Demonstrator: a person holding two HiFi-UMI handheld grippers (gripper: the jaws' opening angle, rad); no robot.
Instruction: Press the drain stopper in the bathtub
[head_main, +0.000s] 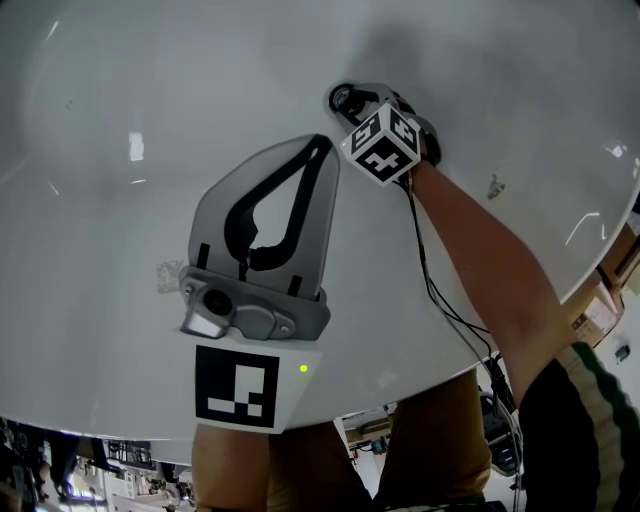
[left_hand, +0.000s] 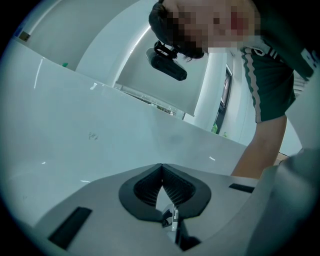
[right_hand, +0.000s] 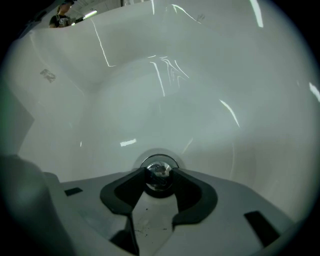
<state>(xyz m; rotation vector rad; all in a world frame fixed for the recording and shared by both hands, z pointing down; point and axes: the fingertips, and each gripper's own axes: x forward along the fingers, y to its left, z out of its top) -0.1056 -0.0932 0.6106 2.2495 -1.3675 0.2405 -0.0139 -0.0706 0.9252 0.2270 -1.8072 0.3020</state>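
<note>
The right gripper (right_hand: 159, 170), jaws spread, straddles the stopper (right_hand: 159, 179) on the bathtub (right_hand: 200, 100) floor, at 12 o'clock in the head view. Next it likely needs a straight push down on the cap. The left gripper (left_hand: 161, 169), jaws pressed together and empty, hangs toward 6 o'clock.

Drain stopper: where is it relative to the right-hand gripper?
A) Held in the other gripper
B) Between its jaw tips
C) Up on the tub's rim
B: the chrome drain stopper sits between the spread jaw tips of the right gripper, as that gripper's own view shows.
</note>
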